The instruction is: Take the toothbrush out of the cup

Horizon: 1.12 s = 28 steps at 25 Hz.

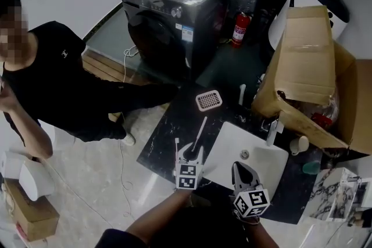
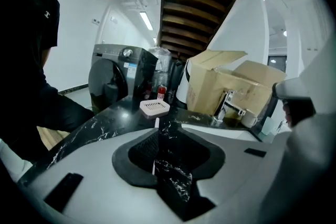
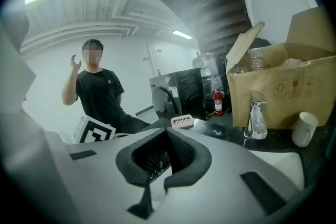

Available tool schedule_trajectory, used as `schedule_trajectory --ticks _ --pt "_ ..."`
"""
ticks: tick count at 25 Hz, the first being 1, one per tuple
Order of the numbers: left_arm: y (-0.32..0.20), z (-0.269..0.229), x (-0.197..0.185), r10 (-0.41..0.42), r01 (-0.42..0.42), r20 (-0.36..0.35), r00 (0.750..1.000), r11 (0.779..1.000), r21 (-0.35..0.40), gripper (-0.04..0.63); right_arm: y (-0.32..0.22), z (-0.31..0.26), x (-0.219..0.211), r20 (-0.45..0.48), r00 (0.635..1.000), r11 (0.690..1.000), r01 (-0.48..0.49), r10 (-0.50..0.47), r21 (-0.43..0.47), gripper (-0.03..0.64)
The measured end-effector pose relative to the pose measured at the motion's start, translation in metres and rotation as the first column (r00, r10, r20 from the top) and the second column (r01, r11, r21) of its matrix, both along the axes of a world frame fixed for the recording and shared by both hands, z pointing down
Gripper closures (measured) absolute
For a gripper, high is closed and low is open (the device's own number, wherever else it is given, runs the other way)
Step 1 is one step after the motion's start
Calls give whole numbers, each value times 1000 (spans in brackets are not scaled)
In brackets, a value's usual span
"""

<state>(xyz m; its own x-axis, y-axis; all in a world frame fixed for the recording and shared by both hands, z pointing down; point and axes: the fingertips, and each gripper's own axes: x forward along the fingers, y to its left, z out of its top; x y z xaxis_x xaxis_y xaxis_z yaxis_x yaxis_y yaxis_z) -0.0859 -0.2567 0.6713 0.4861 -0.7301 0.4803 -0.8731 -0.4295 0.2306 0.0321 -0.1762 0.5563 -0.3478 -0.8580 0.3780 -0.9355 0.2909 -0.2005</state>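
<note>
Left gripper over black marble counter at sink edge, jaws partly apart; white toothbrush runs between them along one pad, gap beside it showing counter, far end pointing toward soap dish. Toothbrush out of white cup, which stands well apart beside faucet. Right gripper over sink, jaws nearly together, nothing between

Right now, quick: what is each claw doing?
Left claw: open; the toothbrush lies on the counter in the gap between its jaws.
Right claw: closed, holding nothing.
</note>
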Motion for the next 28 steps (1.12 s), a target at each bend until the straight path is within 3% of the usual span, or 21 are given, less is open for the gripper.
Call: schedule_trajectory --ticks 5,12,14,19,28 --pt "38 -58 -11 42 -35 -73 996 995 95 488 18 -7 -10 -22 1000 1000 11 -10 22 604" --pt "106 -146 -40 102 -56 -170 980 965 257 492 60 -20 -17 -84 996 999 -13 17 51 603" --pt "120 -161 -36 146 -86 -196 970 954 287 523 75 -24 -7 -108 993 998 -48 53 48 603" --pt "154 -162 -26 250 -184 -220 943 941 283 571 118 -33 17 -124 980 987 -154 158 41 603" --pt "199 -176 -15 232 -164 -211 950 941 296 571 170 -62 73 -124 956 960 -250 266 128 604"
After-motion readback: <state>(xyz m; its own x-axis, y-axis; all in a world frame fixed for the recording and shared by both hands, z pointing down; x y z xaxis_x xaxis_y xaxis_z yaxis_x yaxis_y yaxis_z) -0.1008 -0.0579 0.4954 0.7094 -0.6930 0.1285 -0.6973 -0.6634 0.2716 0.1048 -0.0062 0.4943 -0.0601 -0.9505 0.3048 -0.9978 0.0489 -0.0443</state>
